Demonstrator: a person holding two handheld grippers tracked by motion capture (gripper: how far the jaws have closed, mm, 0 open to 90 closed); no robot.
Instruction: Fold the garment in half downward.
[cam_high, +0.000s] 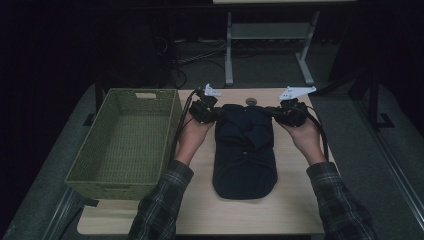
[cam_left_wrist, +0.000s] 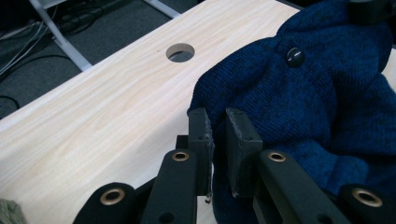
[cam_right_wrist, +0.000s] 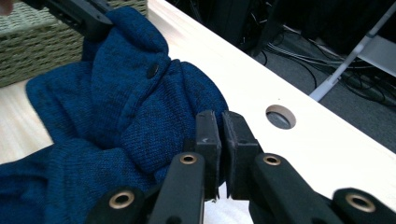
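Observation:
A dark blue knitted garment (cam_high: 245, 150) lies folded lengthwise on the wooden table (cam_high: 300, 200), a black button (cam_left_wrist: 294, 56) near its far end. My left gripper (cam_high: 216, 114) is at its far left corner and my right gripper (cam_high: 274, 114) at its far right corner. In the left gripper view the jaws (cam_left_wrist: 218, 114) stand nearly together with the garment's (cam_left_wrist: 317, 93) edge pinched between them. In the right gripper view the jaws (cam_right_wrist: 220, 115) are likewise closed on a fold of the garment (cam_right_wrist: 116, 102), and the left gripper (cam_right_wrist: 74, 16) holds the opposite corner, slightly raised.
A green wicker basket (cam_high: 120, 185) stands at the table's left side, right beside my left forearm. A round cable hole (cam_high: 251, 101) sits in the tabletop just beyond the garment. Behind the table are a desk frame (cam_high: 229, 50) and cables on the floor.

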